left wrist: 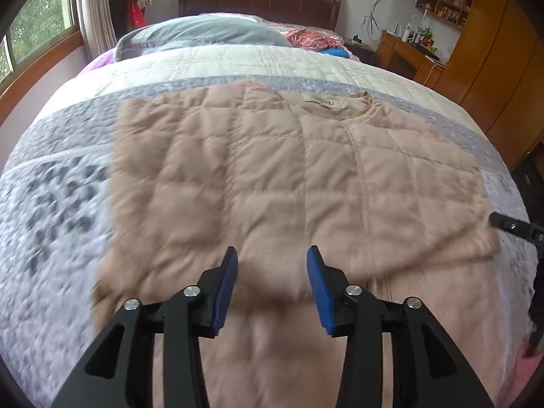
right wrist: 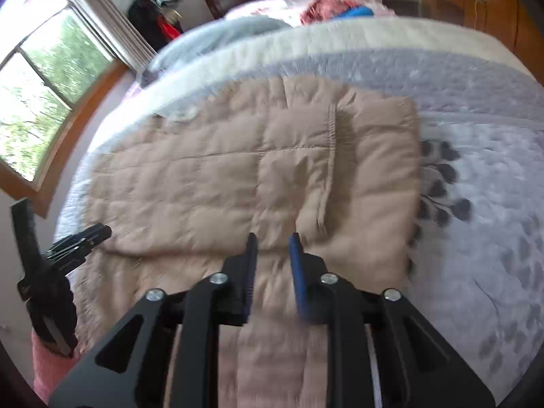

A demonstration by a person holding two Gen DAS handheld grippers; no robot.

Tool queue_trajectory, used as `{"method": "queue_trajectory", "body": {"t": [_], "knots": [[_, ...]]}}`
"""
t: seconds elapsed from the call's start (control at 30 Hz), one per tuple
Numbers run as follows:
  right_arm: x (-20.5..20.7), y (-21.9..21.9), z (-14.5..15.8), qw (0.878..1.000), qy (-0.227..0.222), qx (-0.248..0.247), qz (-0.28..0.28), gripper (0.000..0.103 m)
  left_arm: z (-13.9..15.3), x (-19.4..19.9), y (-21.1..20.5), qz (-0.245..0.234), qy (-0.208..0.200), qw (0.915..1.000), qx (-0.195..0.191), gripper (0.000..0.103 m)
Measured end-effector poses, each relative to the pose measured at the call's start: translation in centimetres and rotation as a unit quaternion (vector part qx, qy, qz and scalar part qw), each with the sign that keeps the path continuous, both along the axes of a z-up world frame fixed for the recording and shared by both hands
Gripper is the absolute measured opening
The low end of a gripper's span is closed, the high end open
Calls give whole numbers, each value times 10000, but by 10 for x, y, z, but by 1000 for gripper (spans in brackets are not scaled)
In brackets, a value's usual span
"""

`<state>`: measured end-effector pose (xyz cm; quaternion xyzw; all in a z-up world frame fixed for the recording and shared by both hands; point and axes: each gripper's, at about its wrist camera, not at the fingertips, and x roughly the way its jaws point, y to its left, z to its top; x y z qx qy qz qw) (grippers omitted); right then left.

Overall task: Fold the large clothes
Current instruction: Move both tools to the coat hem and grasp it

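Note:
A beige quilted jacket (left wrist: 272,170) lies spread flat on the bed, collar and label (left wrist: 323,103) at the far side. It also shows in the right wrist view (right wrist: 238,176), with one side folded over the body. My left gripper (left wrist: 272,255) is open and empty, just above the jacket's near part. My right gripper (right wrist: 273,238) is open with a narrower gap, empty, above the jacket's near edge. The right gripper's tip shows at the right edge of the left wrist view (left wrist: 510,226). The left gripper shows at the left of the right wrist view (right wrist: 81,238).
The bed has a grey and white patterned bedspread (left wrist: 57,204). A grey pillow (left wrist: 204,30) and red and blue clothes (left wrist: 316,40) lie near the dark headboard (left wrist: 258,0). A window (right wrist: 44,85) is on the left, and wooden cabinets (left wrist: 493,51) on the right.

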<state>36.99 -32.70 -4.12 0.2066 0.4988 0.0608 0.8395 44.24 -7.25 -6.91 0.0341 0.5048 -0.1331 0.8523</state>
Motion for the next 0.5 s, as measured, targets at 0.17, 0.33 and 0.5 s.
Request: {"method": "queue_trajectory", "body": {"t": [0.17, 0.33, 0.5], "knots": [[-83, -10, 22, 9994, -235, -85, 221, 42, 28, -76, 61, 6, -331, 9992, 239, 64], [-188, -13, 8, 9989, -82, -80, 453, 51, 25, -155, 132, 278, -133, 9993, 223, 69], [-265, -13, -16, 9984, 121, 319, 461, 55, 10, -213, 180, 626, 97, 9977, -233, 73]]}}
